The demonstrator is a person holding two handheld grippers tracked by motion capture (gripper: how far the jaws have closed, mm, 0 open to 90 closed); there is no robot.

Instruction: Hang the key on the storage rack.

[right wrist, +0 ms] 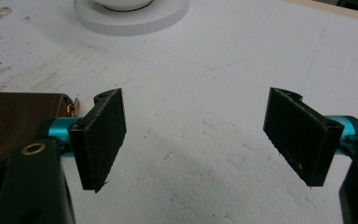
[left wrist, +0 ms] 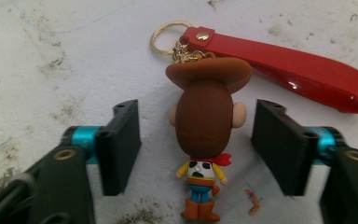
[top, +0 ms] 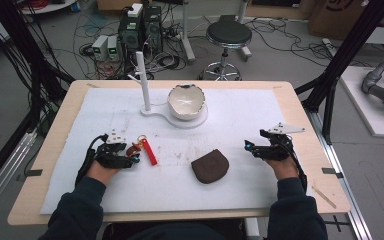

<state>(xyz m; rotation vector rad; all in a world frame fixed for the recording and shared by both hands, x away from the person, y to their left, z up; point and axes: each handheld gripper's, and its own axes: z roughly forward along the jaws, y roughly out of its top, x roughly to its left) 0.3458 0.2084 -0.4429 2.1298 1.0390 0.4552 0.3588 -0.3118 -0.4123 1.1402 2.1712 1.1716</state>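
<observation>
A cowboy figure keychain [left wrist: 203,135] lies on the white mat, with a brown hat, a gold ring [left wrist: 165,35] and a red strap [left wrist: 289,70]. My left gripper [left wrist: 196,147] stands open around the figure, one jaw on each side, not touching it. In the high view the left gripper [top: 131,154] sits at the left next to the red strap [top: 149,151]. A brown pouch [top: 210,165] lies in the middle of the mat. My right gripper [top: 250,148] rests open to the right of the pouch, and the right gripper [right wrist: 196,140] has only bare mat between its jaws.
A white bowl [top: 185,101] sits on a round white base [top: 200,120] with an upright white post [top: 143,80] at the back of the mat. The pouch's edge [right wrist: 9,126] shows left of the right gripper. A stool [top: 228,36] and cables lie beyond the table.
</observation>
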